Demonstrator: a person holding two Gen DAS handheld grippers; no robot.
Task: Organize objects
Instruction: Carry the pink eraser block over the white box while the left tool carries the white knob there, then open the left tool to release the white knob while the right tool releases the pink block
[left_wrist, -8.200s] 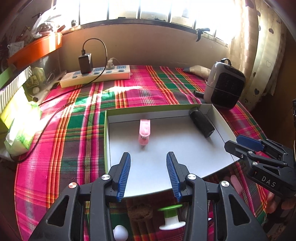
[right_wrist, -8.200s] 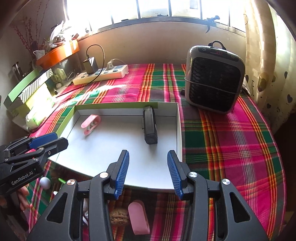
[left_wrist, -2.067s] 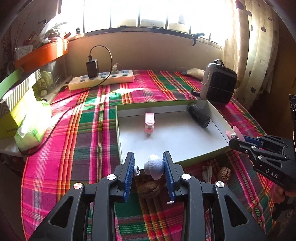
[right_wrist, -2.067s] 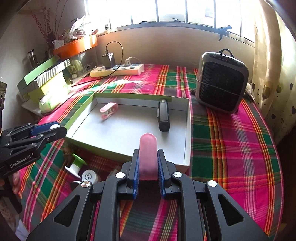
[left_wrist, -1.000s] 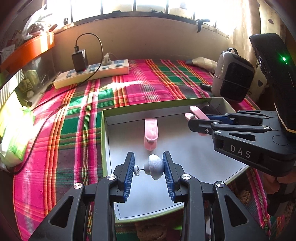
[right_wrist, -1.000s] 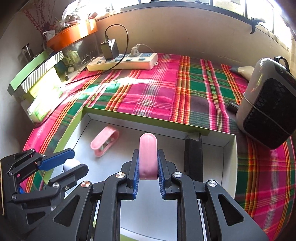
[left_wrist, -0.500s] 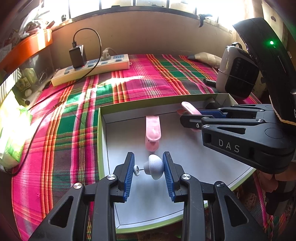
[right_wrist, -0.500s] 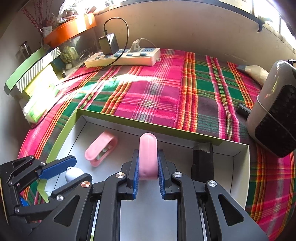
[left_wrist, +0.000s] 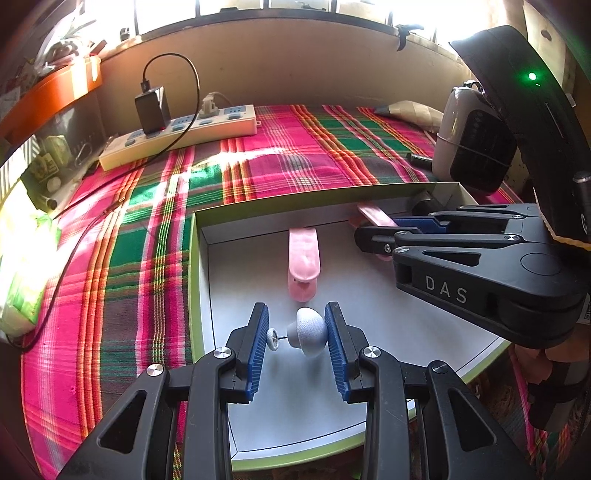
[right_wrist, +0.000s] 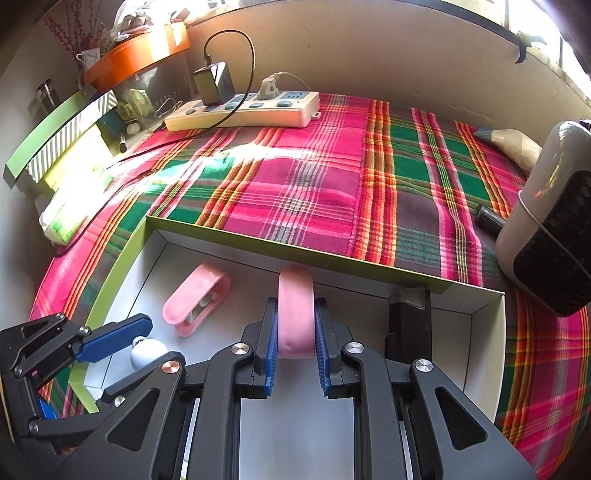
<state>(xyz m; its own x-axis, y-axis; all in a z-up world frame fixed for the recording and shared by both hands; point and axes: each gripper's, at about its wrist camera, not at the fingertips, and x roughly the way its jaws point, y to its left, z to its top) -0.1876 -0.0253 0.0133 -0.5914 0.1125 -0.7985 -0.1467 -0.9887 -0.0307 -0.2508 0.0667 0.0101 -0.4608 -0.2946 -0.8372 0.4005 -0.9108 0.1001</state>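
My left gripper (left_wrist: 297, 338) is shut on a small white mushroom-shaped knob (left_wrist: 307, 336) with a pin and disc, held over the near left part of the white box (left_wrist: 201, 236); it also shows in the right wrist view (right_wrist: 114, 350). My right gripper (right_wrist: 295, 349) is shut on a pink clip (right_wrist: 295, 310), held over the box near its far wall; it shows in the left wrist view (left_wrist: 373, 236). Another pink clip (left_wrist: 303, 262) lies on the box floor (right_wrist: 195, 297). A black rectangular object (right_wrist: 409, 321) lies at the box's far right.
The box has a green rim (right_wrist: 332, 258) and sits on a plaid cloth (right_wrist: 314, 173). A power strip (left_wrist: 177, 134) with a charger lies at the back. A small heater (right_wrist: 554, 229) stands to the right. Boxes and clutter (right_wrist: 74, 133) line the left.
Both grippers have moved forward and lower into the box, each still holding its object. The right gripper's pink clip is now close to the far wall.
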